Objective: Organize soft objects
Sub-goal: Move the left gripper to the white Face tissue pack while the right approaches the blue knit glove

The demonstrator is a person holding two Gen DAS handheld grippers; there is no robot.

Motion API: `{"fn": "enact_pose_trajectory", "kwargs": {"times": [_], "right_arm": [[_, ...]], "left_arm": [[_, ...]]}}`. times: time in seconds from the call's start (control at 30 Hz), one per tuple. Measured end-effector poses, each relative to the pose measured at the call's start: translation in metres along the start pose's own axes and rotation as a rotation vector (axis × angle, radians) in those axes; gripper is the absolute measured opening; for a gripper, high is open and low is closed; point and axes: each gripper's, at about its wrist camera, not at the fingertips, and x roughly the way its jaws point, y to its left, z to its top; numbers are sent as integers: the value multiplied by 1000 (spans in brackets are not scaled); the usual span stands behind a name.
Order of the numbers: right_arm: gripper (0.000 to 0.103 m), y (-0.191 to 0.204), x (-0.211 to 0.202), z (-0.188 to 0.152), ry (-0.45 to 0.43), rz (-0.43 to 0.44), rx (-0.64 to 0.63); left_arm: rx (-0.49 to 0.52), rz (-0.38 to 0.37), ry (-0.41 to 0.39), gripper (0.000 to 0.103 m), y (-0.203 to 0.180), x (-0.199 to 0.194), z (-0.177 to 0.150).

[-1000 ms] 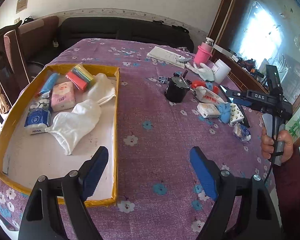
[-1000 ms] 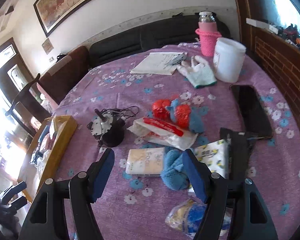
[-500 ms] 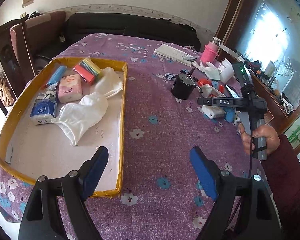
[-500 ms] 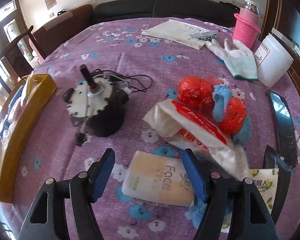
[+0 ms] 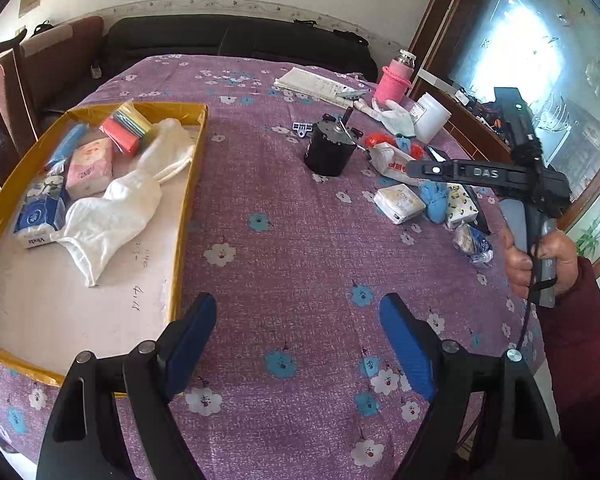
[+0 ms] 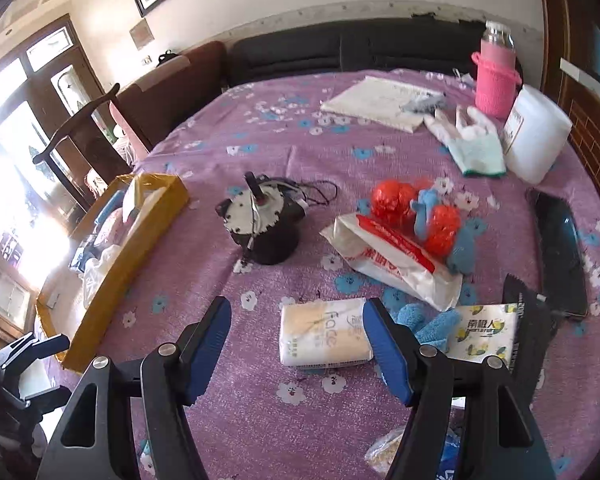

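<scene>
A yellow-rimmed tray [image 5: 188, 204] on the left holds white socks [image 5: 112, 216], tissue packs and coloured cloths. My left gripper [image 5: 296, 336] is open and empty above the purple tablecloth beside the tray's near right corner. My right gripper [image 6: 296, 344] is open and empty, hovering just short of a cream "Face" tissue pack [image 6: 320, 336], which also shows in the left wrist view [image 5: 398, 202]. Beside the pack lie a blue cloth [image 6: 428, 322], a yellow-printed tissue pack [image 6: 484, 330] and a red-and-white bag [image 6: 392, 260]. Red balls with a blue soft toy [image 6: 420, 208] lie behind.
A black motor [image 6: 266, 224] with wires stands mid-table. A white glove [image 6: 476, 144], white jar [image 6: 536, 136], pink bottle [image 6: 496, 76], papers [image 6: 376, 98] and a black phone [image 6: 560, 248] sit at the right. A wrapped bag [image 5: 472, 242] lies near the table's right edge.
My right gripper has pulled back and risen a little; the Face pack now sits further ahead between the fingertips. My left gripper has drifted slightly, staying open.
</scene>
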Motion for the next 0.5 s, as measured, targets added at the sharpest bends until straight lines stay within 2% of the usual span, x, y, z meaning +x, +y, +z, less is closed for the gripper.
{"fn": "enact_pose_trajectory", "kwargs": {"times": [0.07, 0.2, 0.23, 0.27, 0.4, 0.43, 0.5], "right_arm": [[73, 1, 22, 5, 29, -62, -17], [73, 13, 62, 10, 125, -115, -47], [73, 17, 64, 9, 124, -128, -52], [73, 22, 63, 8, 127, -97, -54], [74, 49, 46, -11, 205, 324, -26], [73, 56, 35, -14, 189, 370, -48], [73, 55, 1, -18, 58, 314, -71]], "left_arm": [[10, 10, 5, 83, -2, -1, -2], [9, 31, -18, 83, 4, -13, -3], [3, 37, -22, 83, 6, -14, -2], [-4, 42, -25, 83, 9, -15, -2], [-18, 48, -12, 83, 13, -9, 2], [-15, 44, -8, 83, 12, -7, 2], [4, 36, 2, 83, 7, -3, 1]]}}
